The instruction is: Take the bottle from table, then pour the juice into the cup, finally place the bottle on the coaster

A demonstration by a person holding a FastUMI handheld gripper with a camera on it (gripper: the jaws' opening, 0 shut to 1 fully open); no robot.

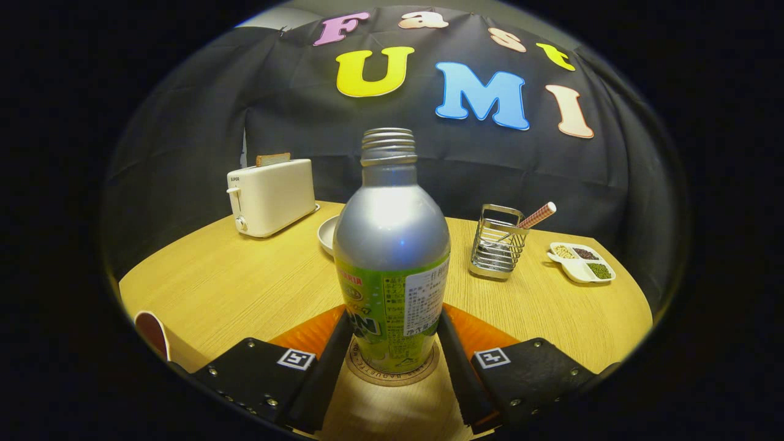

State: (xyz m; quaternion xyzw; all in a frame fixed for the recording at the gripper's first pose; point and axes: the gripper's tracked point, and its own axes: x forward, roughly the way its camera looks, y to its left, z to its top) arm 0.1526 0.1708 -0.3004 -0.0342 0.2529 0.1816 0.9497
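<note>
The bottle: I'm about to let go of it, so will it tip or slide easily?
The bottle is tall with a narrow base on the coaster, so a nudge could tip it. Its smooth metal likely slips. The tool flanks it closely; open gently.

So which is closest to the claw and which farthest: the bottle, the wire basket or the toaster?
1. Bottle: between the claw's fingers, standing on the coaster.
2. Wire basket: beyond, to the right.
3. Toaster: far back on the left, near the table's edge.

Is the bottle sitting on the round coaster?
Touching. The gripper view shows the bottle standing upright on the coaster, between the gripper fingers.
</note>
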